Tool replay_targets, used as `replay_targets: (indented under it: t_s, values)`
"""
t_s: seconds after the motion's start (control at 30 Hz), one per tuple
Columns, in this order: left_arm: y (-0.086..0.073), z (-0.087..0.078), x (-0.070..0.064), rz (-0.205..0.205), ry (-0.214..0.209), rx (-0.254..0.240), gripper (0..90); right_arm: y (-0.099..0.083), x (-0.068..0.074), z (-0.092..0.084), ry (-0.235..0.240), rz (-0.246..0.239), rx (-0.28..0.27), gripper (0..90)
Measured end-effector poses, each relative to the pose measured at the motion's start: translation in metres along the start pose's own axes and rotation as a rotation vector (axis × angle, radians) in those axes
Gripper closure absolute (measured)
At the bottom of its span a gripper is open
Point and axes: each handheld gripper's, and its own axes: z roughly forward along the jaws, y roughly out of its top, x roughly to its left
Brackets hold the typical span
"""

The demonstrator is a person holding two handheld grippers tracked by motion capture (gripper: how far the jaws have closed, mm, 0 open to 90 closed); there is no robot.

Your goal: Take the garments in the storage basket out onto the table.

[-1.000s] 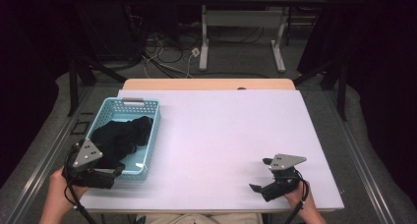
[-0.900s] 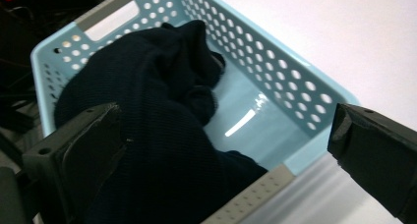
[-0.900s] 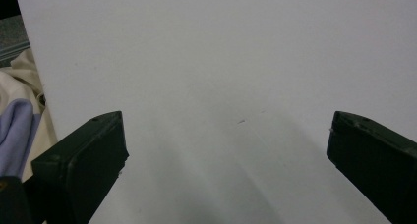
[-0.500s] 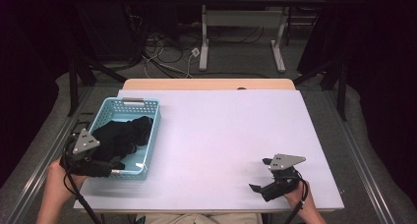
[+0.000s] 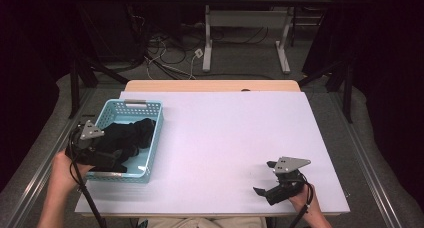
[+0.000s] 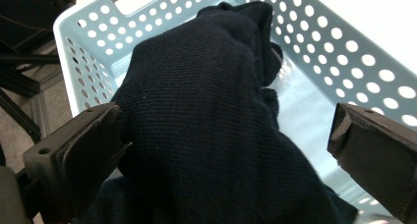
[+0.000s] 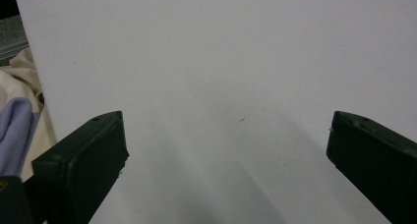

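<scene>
A dark knitted cloth (image 6: 206, 126) lies bunched in a perforated light-blue basket (image 5: 150, 138) at the table's left.

1. From my high view the white table (image 5: 235, 138) is lit evenly and brightly from above, while the room around it falls off into near black at the left and right edges.
2. The floor behind the table is dim; I can still make out cables (image 5: 165, 48) there, softly.
3. The right gripper (image 5: 272, 180) casts only a short, faint shadow on the tabletop.
4. In the left gripper view the dark cloth (image 6: 211, 135) is sharp enough to show its weave; the basket (image 6: 354, 62) has a pale sheen on its floor.
5. In the right gripper view the tabletop (image 7: 236, 76) reads flat grey-white, with soft shadows fanning from the jaws, whose near edges look slightly blurred.
</scene>
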Motion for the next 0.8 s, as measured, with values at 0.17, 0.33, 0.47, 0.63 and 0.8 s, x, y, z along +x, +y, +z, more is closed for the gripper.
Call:
replay_targets:
  t_s: [0.17,0.33,0.47,0.63,0.8]
  values:
    - [0.002,0.009,0.007,-0.017,-0.003,0.029,0.0,0.0,0.0,0.0,0.004,0.007,0.002,1.3]
    - [0.003,0.019,0.011,-0.035,-0.018,0.067,0.0,0.0,0.0,0.001,0.006,0.005,-0.002,1.3]
    - [0.004,0.027,0.012,-0.027,-0.027,0.099,0.0,0.0,0.0,0.001,0.007,0.002,0.007,1.3]
    - [0.006,0.036,0.013,-0.019,-0.03,0.134,0.1,0.0,0.0,0.001,0.007,0.005,0.007,1.3]
    - [0.008,0.044,0.014,-0.011,-0.038,0.171,0.2,0.0,0.0,0.001,0.007,0.004,0.008,1.3]
